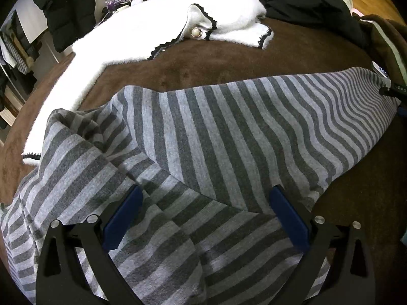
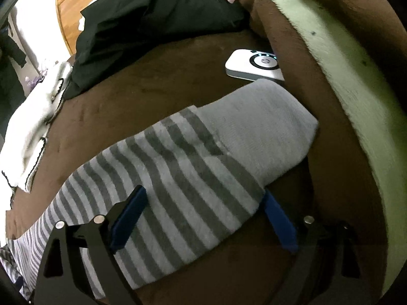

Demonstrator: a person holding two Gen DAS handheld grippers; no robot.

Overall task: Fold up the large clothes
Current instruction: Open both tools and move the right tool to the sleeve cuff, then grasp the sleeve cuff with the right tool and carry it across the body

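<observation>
Brown plush bed cover [image 1: 229,58] spreads under everything, soft and short-napped, with a wooden headboard [image 2: 73,5] behind it. On it lies the grey striped garment [image 1: 203,132], a knit in alternating light and dark grey bands; its body is rumpled under the left gripper [image 1: 203,216], and one sleeve [image 2: 178,167] stretches flat across the cover to a plain ribbed grey cuff [image 2: 264,132]. The left gripper hangs over the body with its blue-padded fingers wide apart, holding nothing. The right gripper [image 2: 203,213] is also spread, its fingers straddling the sleeve just short of the cuff, one over the stripes and one at the sleeve's edge. Just beyond the cuff sits a small white device [image 2: 254,66] with a round lit ring. A fluffy white cardigan [image 1: 152,30] with black scalloped trim and a pearly button lies beside the striped body, and a crumpled black garment [image 2: 152,17] sits near the headboard. A brown and pale green blanket [image 2: 343,76] is bunched along the right
</observation>
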